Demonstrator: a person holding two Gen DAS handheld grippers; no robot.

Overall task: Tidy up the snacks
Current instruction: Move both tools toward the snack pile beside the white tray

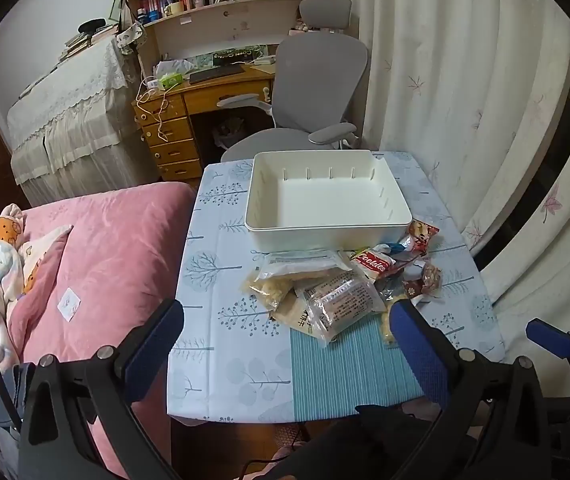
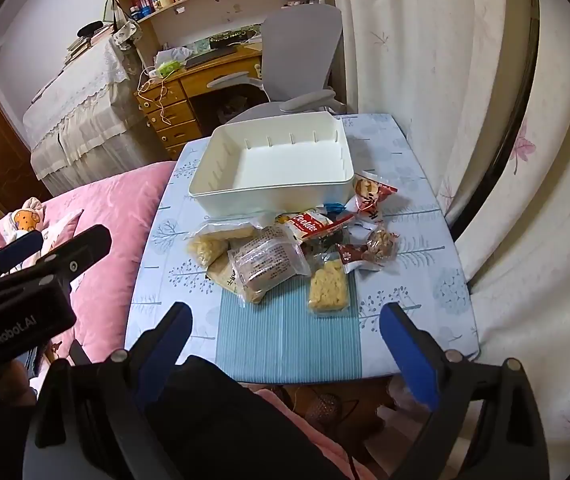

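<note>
Bedroom worktop (image 1: 221, 344) holds an empty white tray (image 1: 325, 224) with snacks (image 1: 341, 284) piled beside it. Left gripper (image 1: 285, 334) and right gripper (image 2: 285, 328) hover wide open, holding nothing.

A white rectangular bin (image 2: 221, 196) stood upright and empty, with slotted inner walls. All the snacks lay in a loose heap just in front of the bin's near wall. A clear packet of pale crackers (image 2: 221, 236) lay flat, closest to the bin's near left corner. A red-and-white cookie pack (image 2: 313, 225) rested near the middle of that wall. A red wrapper (image 2: 373, 196) touched the bin's near right corner. Farther from the bin lay a clear-wrapped brown cake (image 2: 267, 266), a yellow noodle block (image 2: 329, 286) and a nut packet (image 2: 379, 249).
</note>
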